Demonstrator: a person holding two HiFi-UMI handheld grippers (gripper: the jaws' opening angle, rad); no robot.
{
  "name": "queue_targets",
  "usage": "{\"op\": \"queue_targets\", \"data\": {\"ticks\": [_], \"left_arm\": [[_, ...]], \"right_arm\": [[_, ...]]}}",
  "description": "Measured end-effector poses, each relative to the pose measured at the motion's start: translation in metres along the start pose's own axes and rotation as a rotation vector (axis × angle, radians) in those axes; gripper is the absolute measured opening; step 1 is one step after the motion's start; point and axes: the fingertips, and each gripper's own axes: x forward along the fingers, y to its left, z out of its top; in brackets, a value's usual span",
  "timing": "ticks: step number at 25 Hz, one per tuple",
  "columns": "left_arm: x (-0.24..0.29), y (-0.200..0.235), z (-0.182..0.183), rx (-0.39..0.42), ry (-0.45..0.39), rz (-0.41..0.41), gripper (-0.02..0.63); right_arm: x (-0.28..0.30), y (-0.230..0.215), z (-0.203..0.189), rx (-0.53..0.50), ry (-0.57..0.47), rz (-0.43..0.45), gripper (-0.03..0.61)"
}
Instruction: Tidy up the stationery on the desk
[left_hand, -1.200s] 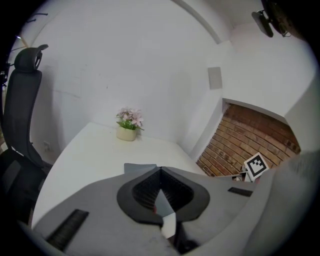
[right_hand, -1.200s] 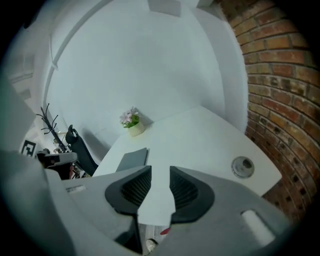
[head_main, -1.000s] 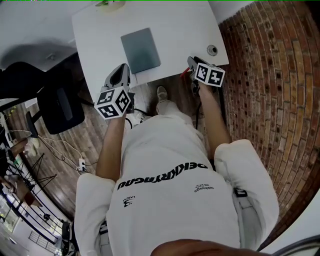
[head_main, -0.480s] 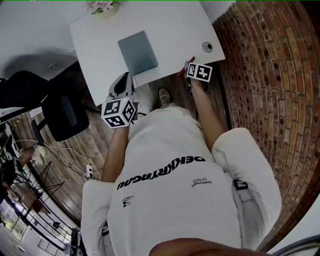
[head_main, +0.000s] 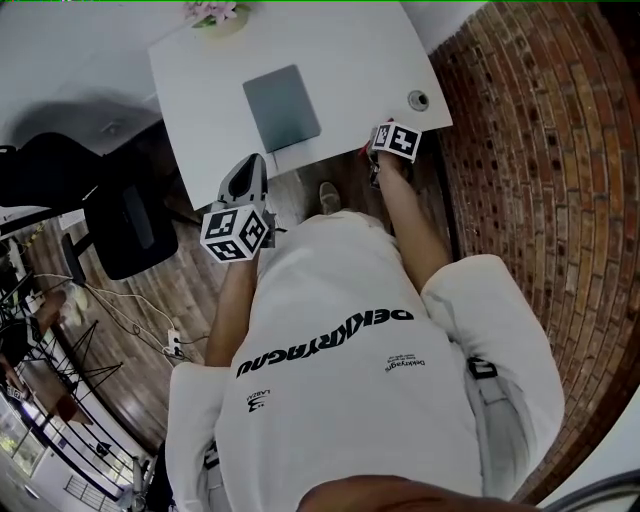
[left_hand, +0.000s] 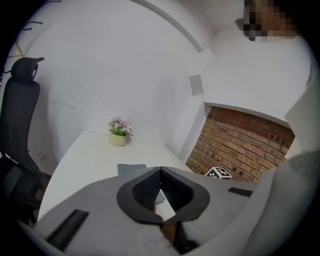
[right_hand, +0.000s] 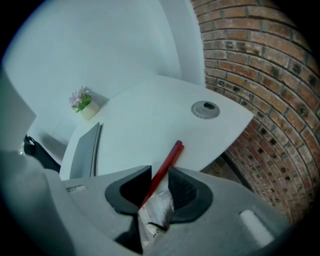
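A red pen (right_hand: 167, 161) sticks out from between the jaws of my right gripper (right_hand: 159, 175), which is shut on it; its far end hangs over the near right edge of the white desk (head_main: 350, 60). A crumpled silvery scrap (right_hand: 156, 210) sits deeper in the same jaws. In the head view the right gripper (head_main: 380, 134) is at the desk's front right corner. My left gripper (head_main: 251, 166) is held just in front of the desk's near edge, its jaws shut with the tips touching and nothing between them (left_hand: 160, 171). A closed grey notebook (head_main: 281, 108) lies mid-desk.
A small pot of pink flowers (head_main: 215, 14) stands at the desk's far edge. A round cable grommet (head_main: 418, 99) is set in the right corner. A brick wall (head_main: 540, 180) runs along the right; a black office chair (head_main: 120, 225) stands to the left on the wooden floor.
The right gripper with the red pen has shifted slightly up and left toward the desk's corner. The left gripper has barely moved.
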Motion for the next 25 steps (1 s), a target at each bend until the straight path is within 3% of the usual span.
{"op": "queue_targets", "data": {"ticks": [6, 11, 19, 25], "left_arm": [[-0.013, 0.009, -0.003, -0.043, -0.015, 0.018, -0.003], [-0.023, 0.013, -0.011, -0.063, -0.011, 0.024, -0.003], [-0.029, 0.018, -0.011, -0.074, -0.025, 0.036, -0.003], [-0.032, 0.018, -0.007, -0.047, -0.042, 0.055, -0.003]], "right_arm": [[0.004, 0.025, 0.001, -0.215, 0.035, -0.029, 0.068], [0.008, 0.038, -0.001, -0.332, 0.059, -0.019, 0.048], [0.001, 0.046, 0.012, -0.257, 0.018, 0.078, 0.046], [-0.011, 0.088, 0.044, -0.275, -0.033, 0.213, 0.047]]}}
